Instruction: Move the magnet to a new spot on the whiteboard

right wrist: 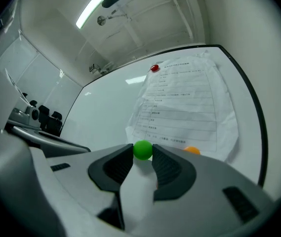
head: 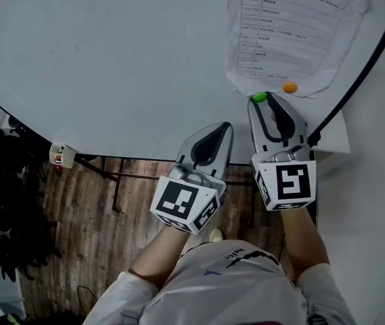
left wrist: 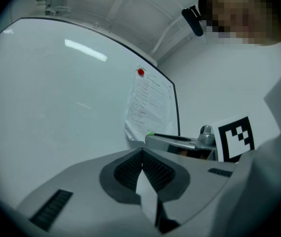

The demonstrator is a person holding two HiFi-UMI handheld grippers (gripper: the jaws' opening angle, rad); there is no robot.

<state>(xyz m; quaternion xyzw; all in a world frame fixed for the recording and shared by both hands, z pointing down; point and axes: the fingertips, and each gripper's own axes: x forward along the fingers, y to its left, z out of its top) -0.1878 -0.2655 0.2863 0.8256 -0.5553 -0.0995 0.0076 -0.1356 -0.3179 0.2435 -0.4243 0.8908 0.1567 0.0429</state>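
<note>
Green magnet (right wrist: 142,149): it sits pinched between the two pads of your right gripper (head: 265,101), right at the jaw tips, one pad on each side. It is on or just over the lower corner of the paper sheet (right wrist: 184,107). No view settles whether it has come off the surface.

Left gripper (left wrist: 142,151): pads pressed together, nothing between them, held short of the whiteboard (head: 111,59) and beside your right one.

Progress, as a judgement:
- Grasp made.
- Carry and placement not yet done. The magnet is at the sheet corner, not on a fresh patch of board.
- Plenty of bare board lies to the left of your right jaws for a new spot.

Just right of the jaws an orange magnet (head: 290,87) pins the sheet's bottom edge. Far beyond the jaws a red magnet (right wrist: 154,68) pins the top edge.

What each view gives:
- Right gripper view: the only one that shows the pinch plainly, with a pad on either side of the green ball.
- Head view: only a sliver of green at the jaw tip, but it shows how close the orange one lies and both grippers side by side. The red one is out of its frame.
- Left gripper view: proves those jaws hold nothing, and shows your right gripper side-on with a green speck at its tip. The orange one is hidden there.
</note>
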